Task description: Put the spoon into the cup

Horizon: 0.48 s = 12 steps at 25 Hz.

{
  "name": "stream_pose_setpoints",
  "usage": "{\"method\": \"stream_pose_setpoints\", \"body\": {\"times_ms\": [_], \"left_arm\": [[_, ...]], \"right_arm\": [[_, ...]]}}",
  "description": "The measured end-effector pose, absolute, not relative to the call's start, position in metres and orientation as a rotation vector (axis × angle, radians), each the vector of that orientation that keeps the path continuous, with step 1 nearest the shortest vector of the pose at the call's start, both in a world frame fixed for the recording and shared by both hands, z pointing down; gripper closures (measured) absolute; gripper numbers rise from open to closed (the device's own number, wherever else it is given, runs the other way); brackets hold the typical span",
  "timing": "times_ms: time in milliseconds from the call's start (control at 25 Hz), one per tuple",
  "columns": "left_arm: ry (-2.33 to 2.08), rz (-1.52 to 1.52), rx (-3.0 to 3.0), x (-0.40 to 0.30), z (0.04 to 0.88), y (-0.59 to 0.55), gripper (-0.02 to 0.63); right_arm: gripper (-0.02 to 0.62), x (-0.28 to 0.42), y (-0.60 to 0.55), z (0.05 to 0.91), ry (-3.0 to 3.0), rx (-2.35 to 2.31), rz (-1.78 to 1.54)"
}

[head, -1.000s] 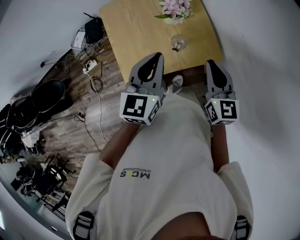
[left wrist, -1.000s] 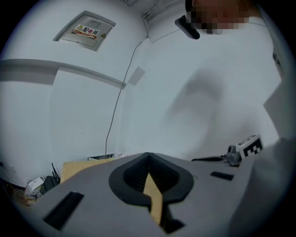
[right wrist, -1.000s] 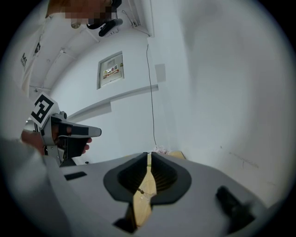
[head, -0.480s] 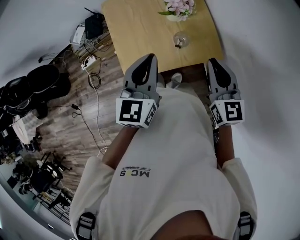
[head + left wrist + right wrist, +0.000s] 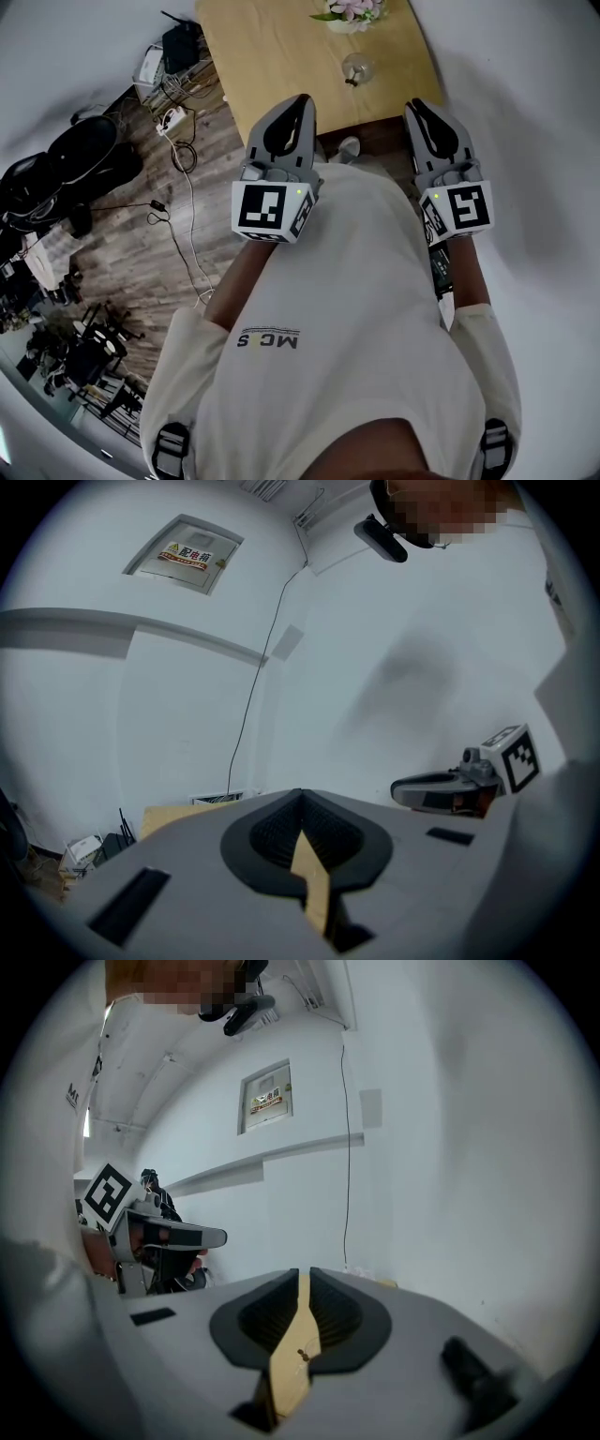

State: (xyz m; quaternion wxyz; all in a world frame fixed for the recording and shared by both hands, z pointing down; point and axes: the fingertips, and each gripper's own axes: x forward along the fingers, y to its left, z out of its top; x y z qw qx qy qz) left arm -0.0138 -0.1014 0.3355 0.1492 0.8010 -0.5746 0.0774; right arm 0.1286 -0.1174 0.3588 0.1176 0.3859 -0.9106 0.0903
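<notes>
Left claw (image 5: pixel 302 100): matte grey moulded shell, black ribbed pads. In your left gripper view the tips meet, so it is closed and empty. Right claw (image 5: pixel 412 105): same build. In your right gripper view the jaws lie side by side with only a thin line of wood showing between them, so it is closed with nothing held. You hold both claws in front of your chest, short of the near edge of the counter (image 5: pixel 272 47), pointing toward it. Cup (image 5: pixel 356 67): clear glass, round, small, upright on the counter toward its right side, just on the near side of a bunch of pink flowers (image 5: pixel 349 8). It is well apart from both claws. A small dark piece shows at the cup's near rim, but it is too small to say whether it is the spoon. Counter: light wood, smooth, square-cornered. Floor (image 5: pixel 141 253): grey-brown wood-look planks. Left of the counter lie loose cables (image 5: pixel 187 183) and a white power strip (image 5: pixel 171 119), with a black chair (image 5: pixel 89 159) further left. The wall (image 5: pixel 394 667) is plain white, with a thin cable running down it and a framed panel (image 5: pixel 183 553) set high. Your cream T-shirt (image 5: pixel 347 309) fills the lower head view.
</notes>
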Motion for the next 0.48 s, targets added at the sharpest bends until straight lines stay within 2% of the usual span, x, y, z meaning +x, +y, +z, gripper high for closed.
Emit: {"method": "stream_pose_setpoints", "body": {"times_ms": [480], "left_arm": [[-1.602, 0.231, 2.342, 0.0, 0.344, -0.089, 0.595]], "right_arm": [[0.551, 0.119, -0.088, 0.37, -2.706, 1.011, 0.383]]}}
